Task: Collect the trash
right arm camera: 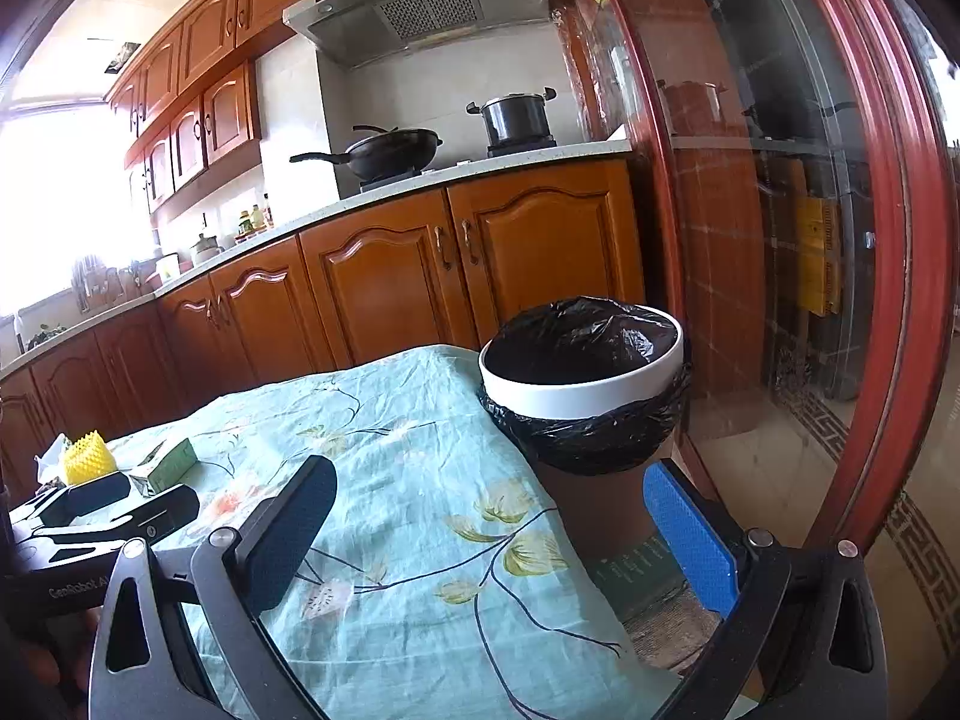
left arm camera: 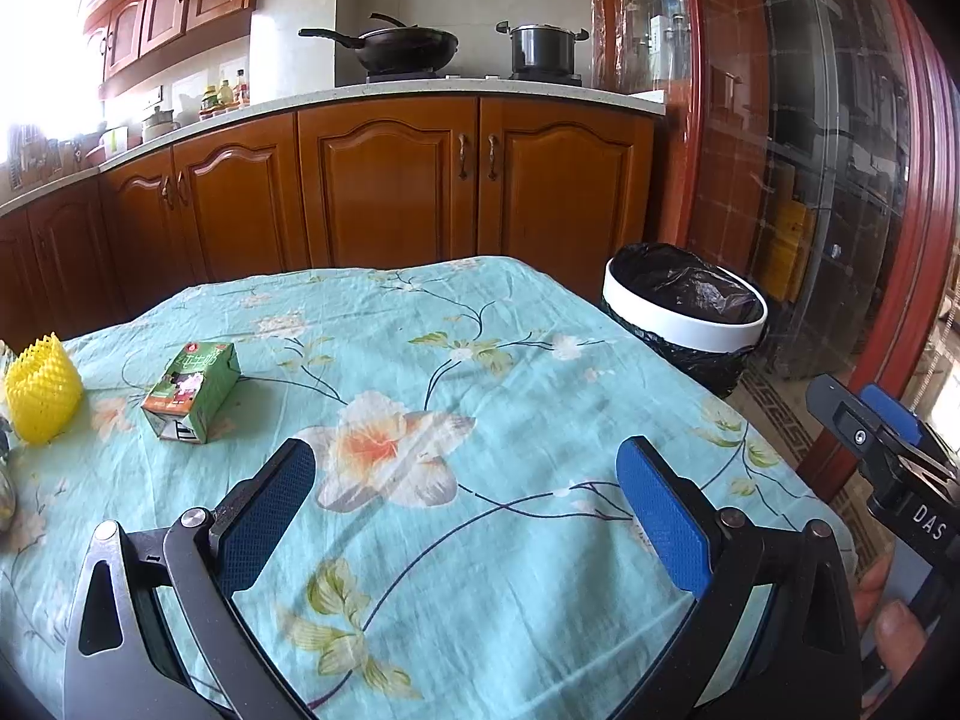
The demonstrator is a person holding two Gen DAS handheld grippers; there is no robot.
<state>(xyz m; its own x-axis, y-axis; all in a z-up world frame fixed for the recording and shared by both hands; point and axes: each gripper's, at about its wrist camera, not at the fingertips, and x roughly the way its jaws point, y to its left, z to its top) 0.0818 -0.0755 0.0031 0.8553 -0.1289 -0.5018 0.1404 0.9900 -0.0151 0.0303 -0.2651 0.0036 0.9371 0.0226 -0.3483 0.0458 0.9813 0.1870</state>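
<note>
A green milk carton (left arm camera: 192, 391) lies on its side on the floral tablecloth (left arm camera: 480, 360), far left. A yellow foam fruit net (left arm camera: 41, 389) stands left of it. Both also show in the right wrist view: carton (right arm camera: 171, 462), net (right arm camera: 89, 457). A white-rimmed trash bin (left arm camera: 684, 312) lined with a black bag stands on the floor beyond the table's right edge; it is close ahead in the right wrist view (right arm camera: 582, 384). My left gripper (left arm camera: 465, 480) is open and empty above the cloth, right of the carton. My right gripper (right arm camera: 489, 516) is open and empty at the table's right edge, near the bin.
Wooden kitchen cabinets (left arm camera: 390, 192) run behind the table, with a wok (left arm camera: 396, 48) and a pot (left arm camera: 543, 48) on the stove. A red-framed glass door (left arm camera: 840, 180) stands at the right. A crumpled white scrap (right arm camera: 51, 456) lies by the net.
</note>
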